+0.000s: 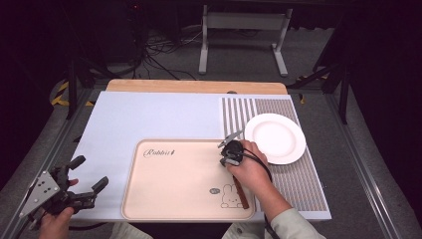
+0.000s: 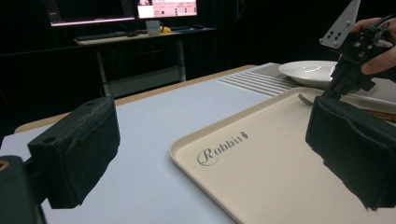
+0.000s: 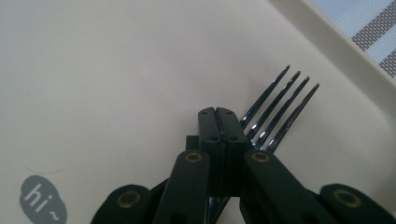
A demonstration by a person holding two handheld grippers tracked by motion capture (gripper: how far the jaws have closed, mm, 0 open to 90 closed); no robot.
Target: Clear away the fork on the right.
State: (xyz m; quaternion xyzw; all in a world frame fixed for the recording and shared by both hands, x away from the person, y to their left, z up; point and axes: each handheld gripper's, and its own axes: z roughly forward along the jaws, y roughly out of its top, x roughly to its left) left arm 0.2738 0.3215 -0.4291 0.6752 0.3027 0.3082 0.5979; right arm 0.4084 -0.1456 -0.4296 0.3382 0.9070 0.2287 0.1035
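The fork (image 3: pixel 275 112) lies low over the tray (image 3: pixel 116 70), its 4 tines pointing toward the tray's far right rim, with the striped mat (image 3: pixel 373 32) just beyond. The right gripper (image 3: pixel 217 114) has its jaws pressed fully together over the fork's neck; the handle runs back under them, so it appears to be held, though the exact contact is hidden. In the high view the right gripper (image 1: pixel 231 151) sits at the tray's (image 1: pixel 169 199) far right corner, a brown handle showing below the hand, near the rabbit print. The white plate (image 1: pixel 275 138) rests on the mat just right of that corner, empty. The left gripper (image 1: pixel 82 191) hangs wide open and holds nothing, over the near left edge of the surface (image 1: pixel 139 114), left of the tray.

By the look of it, the fork is grasped and about at the tray; what is left is to settle it flat and let go, or carry it on toward the plate.
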